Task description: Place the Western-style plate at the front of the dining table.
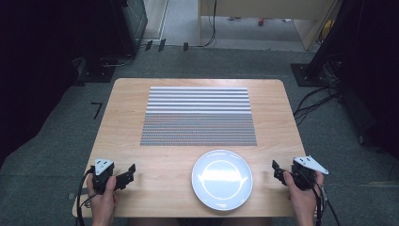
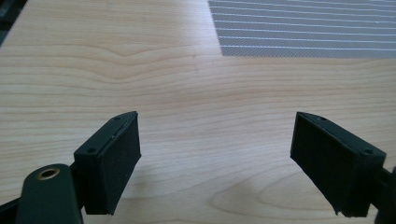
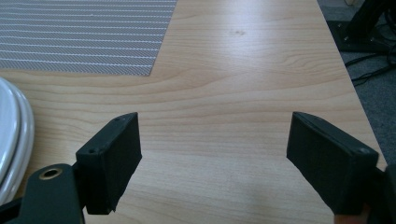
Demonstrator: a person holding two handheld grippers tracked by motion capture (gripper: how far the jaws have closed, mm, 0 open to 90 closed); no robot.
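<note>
A white round plate point(image 1: 221, 179) lies on the wooden table point(image 1: 122, 117) near its front edge, just right of centre. Behind it a grey striped placemat point(image 1: 198, 116) covers the table's middle. My left gripper point(image 1: 126, 175) rests at the front left corner, held by a hand, its jaws wide open over bare wood point(image 2: 215, 154). At the front right my right gripper point(image 1: 277, 170) is likewise open with nothing between its jaws point(image 3: 215, 154). The plate's rim point(image 3: 16, 135) shows at the left edge of the right gripper view, and the placemat's corner point(image 2: 303, 28) in the left gripper view.
Grey carpet surrounds the table. Cables point(image 1: 313, 101) run on the floor to the right, beside a dark stand base point(image 1: 308, 73). Black equipment point(image 1: 127, 23) stands at the back left. The table's right edge point(image 3: 359, 102) is close to my right gripper.
</note>
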